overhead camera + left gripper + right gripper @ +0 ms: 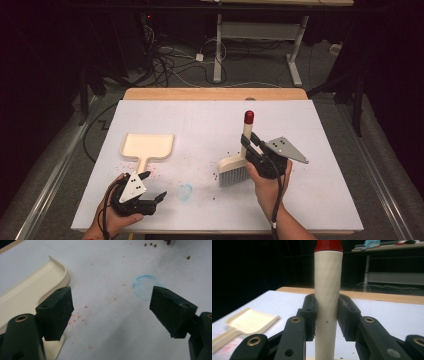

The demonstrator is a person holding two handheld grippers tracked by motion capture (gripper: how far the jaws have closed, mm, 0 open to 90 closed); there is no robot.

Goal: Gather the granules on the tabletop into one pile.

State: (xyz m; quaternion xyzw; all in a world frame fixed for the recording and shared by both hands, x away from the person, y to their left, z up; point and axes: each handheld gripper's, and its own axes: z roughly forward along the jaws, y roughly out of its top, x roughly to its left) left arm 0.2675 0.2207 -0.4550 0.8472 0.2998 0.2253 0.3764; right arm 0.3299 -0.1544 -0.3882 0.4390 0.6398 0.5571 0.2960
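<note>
Upright, a smooth cream brush (239, 159) sits clamped in the right hand-held gripper (248, 146); the left hand-held gripper (155, 188) gapes wide.

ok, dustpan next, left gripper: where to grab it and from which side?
Take the dustpan by its narrow handle, which lies flat and points toward the open left gripper. Come from the person's side, jaws straddling the handle's two long edges; the tray itself is probably too wide to span.
</note>
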